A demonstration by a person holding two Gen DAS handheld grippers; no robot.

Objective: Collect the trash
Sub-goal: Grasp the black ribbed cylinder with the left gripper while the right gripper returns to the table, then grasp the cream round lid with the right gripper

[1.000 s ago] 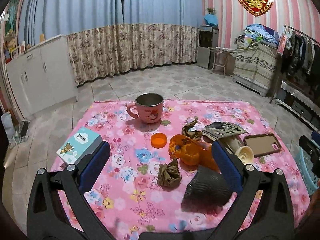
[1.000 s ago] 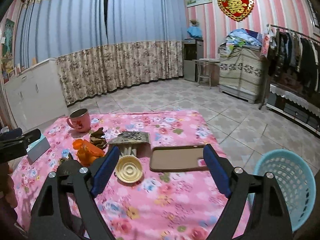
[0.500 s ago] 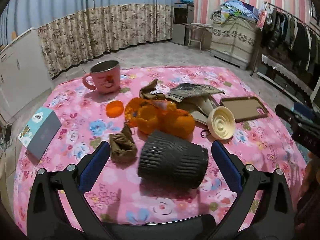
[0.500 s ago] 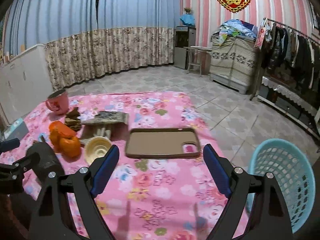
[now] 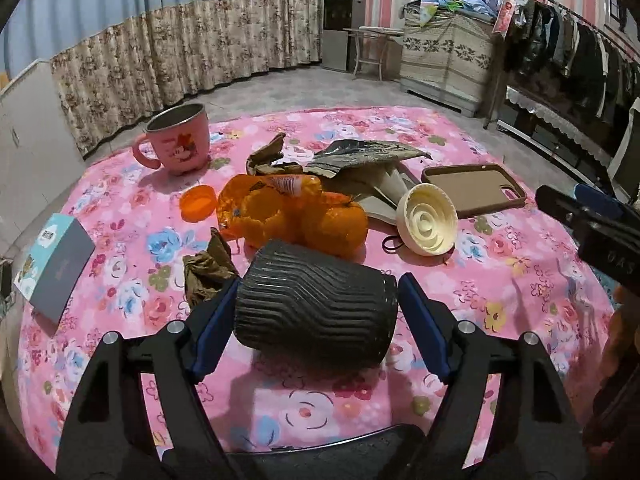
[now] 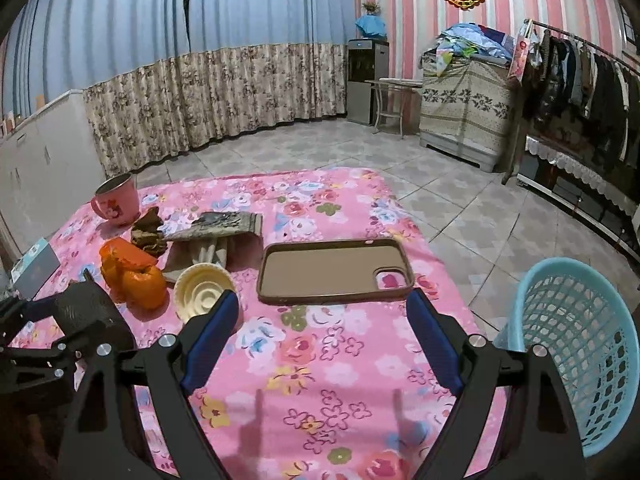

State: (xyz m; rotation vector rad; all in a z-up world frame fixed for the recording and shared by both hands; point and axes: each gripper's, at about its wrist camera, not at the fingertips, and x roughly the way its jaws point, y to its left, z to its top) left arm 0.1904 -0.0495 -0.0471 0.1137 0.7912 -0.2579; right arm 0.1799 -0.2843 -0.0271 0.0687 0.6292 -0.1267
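Note:
A dark ribbed paper cup (image 5: 316, 304) lies on its side on the pink floral tablecloth (image 5: 120, 200). My left gripper (image 5: 316, 320) has its blue pads on both sides of the cup, touching or nearly touching it. Crumpled brown paper (image 5: 208, 268), an orange plastic bag with oranges (image 5: 292, 212), an orange cap (image 5: 196, 202), a cream lid (image 5: 428, 220) and a torn grey wrapper (image 5: 364, 152) lie beyond. My right gripper (image 6: 320, 340) is open and empty above the cloth, near a brown phone case (image 6: 332, 270). The cup also shows at the right wrist view's left (image 6: 88, 308).
A light blue mesh basket (image 6: 580, 344) stands on the floor off the table's right edge. A pink mug (image 5: 178, 144) stands at the back left. A small blue-and-grey box (image 5: 56, 264) lies near the left edge. Another brown paper scrap (image 5: 268, 156) lies behind the oranges.
My left gripper has moved forward and narrowed around the dark ribbed cup. My right gripper has shifted slightly forward over the cloth and stays open.

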